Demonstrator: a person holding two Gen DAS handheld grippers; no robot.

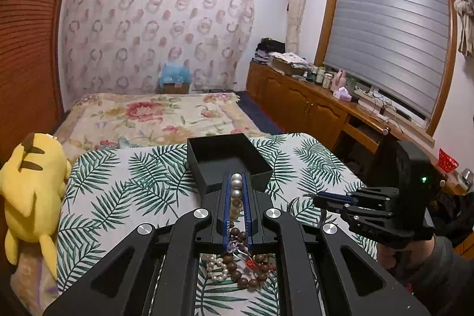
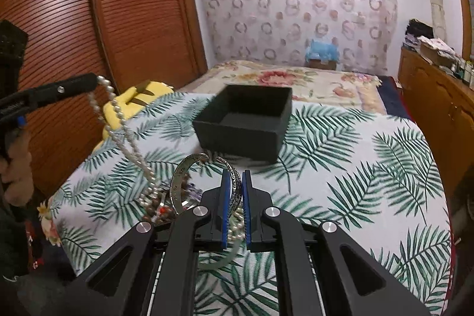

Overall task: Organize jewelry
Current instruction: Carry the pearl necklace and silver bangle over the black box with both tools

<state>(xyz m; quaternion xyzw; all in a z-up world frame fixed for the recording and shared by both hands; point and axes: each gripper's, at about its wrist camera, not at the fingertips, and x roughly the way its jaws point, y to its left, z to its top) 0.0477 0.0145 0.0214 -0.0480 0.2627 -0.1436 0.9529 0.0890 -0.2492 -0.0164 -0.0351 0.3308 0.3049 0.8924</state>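
An open black box [image 1: 228, 162] stands on the palm-leaf cloth, also in the right wrist view [image 2: 246, 120]. My left gripper [image 1: 236, 178] is shut on a pearl necklace [image 1: 236, 185]; in the right wrist view the strand [image 2: 118, 120] hangs from the left gripper [image 2: 96, 80] down to the pile. My right gripper [image 2: 236, 176] is shut on a silver open bangle [image 2: 185, 176], lifted just above the cloth in front of the box. A pile of brown bead bracelets and pearls [image 1: 240, 265] lies below the left gripper.
A yellow plush toy [image 1: 32, 191] sits at the cloth's left edge. A floral bed [image 1: 154, 114] lies behind. A wooden cabinet [image 1: 311, 102] with clutter runs along the right. A slatted wooden wardrobe [image 2: 118, 19] stands on the left.
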